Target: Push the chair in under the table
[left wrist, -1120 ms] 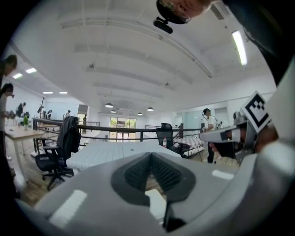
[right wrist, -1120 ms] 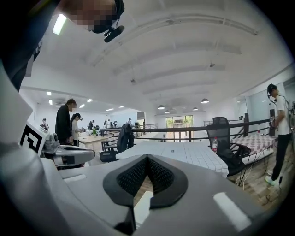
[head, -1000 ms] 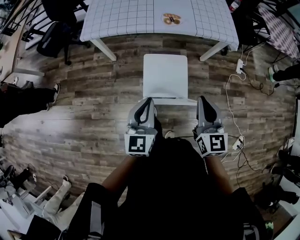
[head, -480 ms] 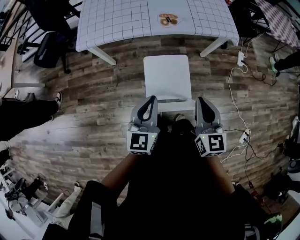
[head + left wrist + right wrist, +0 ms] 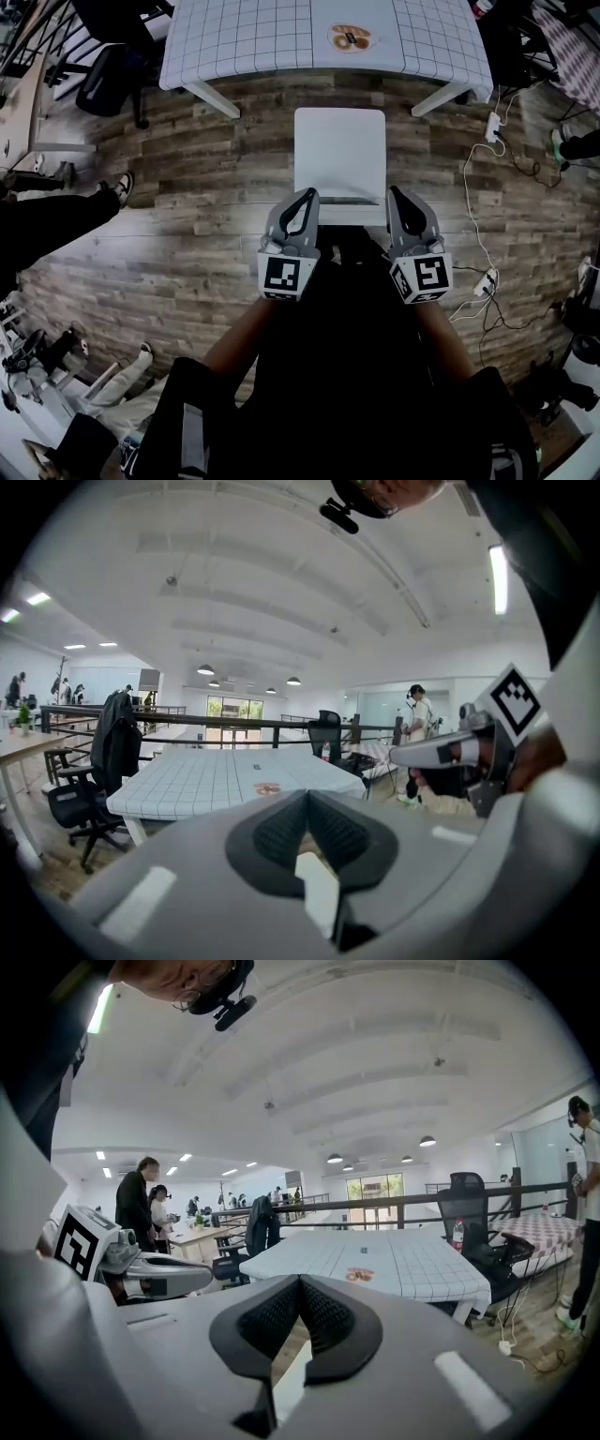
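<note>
Left gripper (image 5: 305, 195) and right gripper (image 5: 395, 193), both smooth grey plastic shells with black ribbed pads, are clenched with nothing between the pads. Each carries a cube with black-and-white square markers. In the head view their tips sit side by side at the lower edge of the chair (image 5: 339, 150), against its backrest. I cannot tell whether they press on it. In each gripper view the pads (image 5: 281, 832) (image 5: 323, 1314) meet in a point, and a strip of the white chair shows in the gap below them.

The chair is plain, white and square-seated. It stands in the centre of the frame on a floor (image 5: 187, 234) of worn wood-grain planks, just short of the table (image 5: 253, 37). A band of floor lies between the seat and the table's near edge.

The table fills the top of the frame, under a white cloth ruled in a dark grid. A small round orange-brown item (image 5: 352, 37) lies on it, too small to identify. White cables (image 5: 473, 211) trail over the planks at the right.
</note>
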`<state>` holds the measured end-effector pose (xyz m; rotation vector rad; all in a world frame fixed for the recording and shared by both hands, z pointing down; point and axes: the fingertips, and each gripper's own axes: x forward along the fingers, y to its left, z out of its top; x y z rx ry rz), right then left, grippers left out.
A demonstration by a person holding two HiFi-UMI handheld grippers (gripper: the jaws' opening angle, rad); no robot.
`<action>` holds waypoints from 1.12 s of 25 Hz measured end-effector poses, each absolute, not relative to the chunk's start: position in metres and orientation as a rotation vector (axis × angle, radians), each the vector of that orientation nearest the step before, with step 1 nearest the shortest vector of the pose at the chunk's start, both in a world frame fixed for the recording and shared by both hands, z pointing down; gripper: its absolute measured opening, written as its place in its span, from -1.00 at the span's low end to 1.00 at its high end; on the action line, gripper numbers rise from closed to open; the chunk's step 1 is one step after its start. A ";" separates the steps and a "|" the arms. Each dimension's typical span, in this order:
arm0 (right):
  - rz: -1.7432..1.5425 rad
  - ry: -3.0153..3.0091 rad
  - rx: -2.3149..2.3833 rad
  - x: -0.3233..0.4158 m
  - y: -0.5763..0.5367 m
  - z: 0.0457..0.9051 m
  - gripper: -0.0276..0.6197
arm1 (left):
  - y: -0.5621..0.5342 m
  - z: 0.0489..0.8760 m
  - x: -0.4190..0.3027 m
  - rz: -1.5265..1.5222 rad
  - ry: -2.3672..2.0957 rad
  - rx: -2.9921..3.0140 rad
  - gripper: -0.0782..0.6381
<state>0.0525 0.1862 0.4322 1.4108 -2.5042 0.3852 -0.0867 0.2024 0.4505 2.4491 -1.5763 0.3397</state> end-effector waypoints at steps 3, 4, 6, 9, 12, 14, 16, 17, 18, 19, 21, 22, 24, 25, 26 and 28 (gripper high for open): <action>0.450 -2.494 1.302 0.045 0.187 0.450 -0.92 | 0.203 0.462 -0.083 0.378 -1.559 2.442 -0.76; 0.460 -2.483 1.266 0.044 0.188 0.458 -0.92 | 0.203 0.466 -0.081 0.406 -1.546 2.447 -0.76; 0.456 -2.458 1.201 0.043 0.191 0.472 -0.92 | 0.204 0.476 -0.073 0.502 -1.491 2.476 -0.76; 0.423 -2.431 1.052 0.040 0.198 0.500 -0.88 | 0.209 0.501 -0.063 0.705 -1.375 2.516 -0.76; 0.357 -2.360 0.809 0.036 0.218 0.543 -0.67 | 0.222 0.537 -0.056 0.905 -1.200 2.519 -0.75; 0.313 -2.286 0.638 0.035 0.234 0.576 -0.54 | 0.233 0.562 -0.049 1.013 -1.062 2.539 -0.58; 0.263 -2.231 0.493 0.034 0.249 0.603 -0.48 | 0.244 0.585 -0.041 1.108 -0.937 2.594 -0.50; 0.242 -2.219 0.440 0.032 0.254 0.612 -0.49 | 0.250 0.597 -0.038 1.161 -0.871 2.617 -0.50; 0.226 -2.212 0.396 0.030 0.259 0.620 -0.52 | 0.256 0.608 -0.034 1.204 -0.799 2.625 -0.49; 0.208 -2.203 0.353 0.028 0.262 0.626 -0.51 | 0.262 0.618 -0.030 1.230 -0.727 2.616 -0.46; 0.162 -2.165 0.273 0.026 0.268 0.641 -0.50 | 0.274 0.638 -0.022 1.265 -0.593 2.567 -0.39; 0.152 -2.140 0.236 0.026 0.271 0.650 -0.49 | 0.279 0.648 -0.020 1.286 -0.538 2.547 -0.34; 0.202 -2.115 0.182 0.028 0.277 0.664 -0.44 | 0.283 0.660 -0.016 1.300 -0.475 2.543 -0.31; 0.251 -2.120 0.174 0.029 0.277 0.667 -0.48 | 0.283 0.662 -0.015 1.290 -0.459 2.550 -0.30; 0.293 -2.126 0.175 0.029 0.276 0.667 -0.44 | 0.283 0.660 -0.016 1.283 -0.448 2.558 -0.30; 0.320 -2.126 0.169 0.030 0.276 0.661 -0.35 | 0.289 0.656 -0.020 1.296 -0.425 2.558 -0.28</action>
